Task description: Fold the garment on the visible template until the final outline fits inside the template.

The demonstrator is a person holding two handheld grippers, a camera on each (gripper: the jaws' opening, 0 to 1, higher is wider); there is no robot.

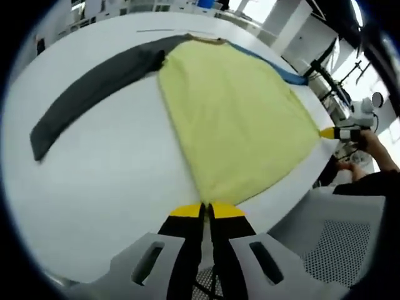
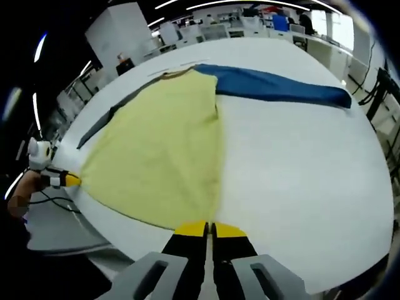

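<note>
A garment lies flat on the white table (image 1: 112, 181): a yellow body (image 1: 237, 119), a grey sleeve (image 1: 94, 87) stretched to one side and a blue sleeve (image 2: 275, 86) to the other. My left gripper (image 1: 206, 209) is shut on one bottom hem corner at the near table edge. My right gripper (image 2: 209, 229) is shut on the other hem corner. Each gripper comes into the other's view at the far hem corner: the right gripper (image 1: 331, 132) and the left gripper (image 2: 67, 180). Beyond the collar (image 1: 203, 39) a thin line is drawn on the table.
The table edge runs just under both grippers. A grey perforated chair (image 1: 350, 250) stands off the table beside a person's hand (image 1: 375, 145). Desks and equipment (image 2: 250, 19) fill the room behind the table's far side.
</note>
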